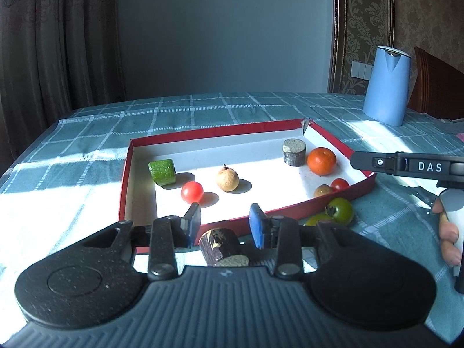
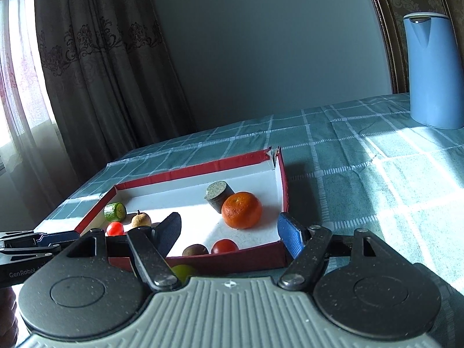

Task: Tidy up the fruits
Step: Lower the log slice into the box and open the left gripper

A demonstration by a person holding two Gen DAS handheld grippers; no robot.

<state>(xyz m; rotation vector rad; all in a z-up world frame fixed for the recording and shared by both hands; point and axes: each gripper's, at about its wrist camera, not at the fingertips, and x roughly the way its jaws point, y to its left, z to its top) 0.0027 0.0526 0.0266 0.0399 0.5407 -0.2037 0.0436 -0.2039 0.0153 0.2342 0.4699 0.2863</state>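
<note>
A red-walled shallow box holds a green cucumber piece, two red tomatoes, a tan longan, a brown fruit, an orange and a dark sugarcane piece. My left gripper is open just outside the box's near wall, with a second sugarcane piece lying between its jaws on the cloth. Two green fruits lie outside the box. My right gripper is open and empty over the box's near edge.
A blue jug stands at the table's back right. The table has a teal checked cloth. Curtains hang at the left. The right gripper's body reaches in from the right in the left wrist view.
</note>
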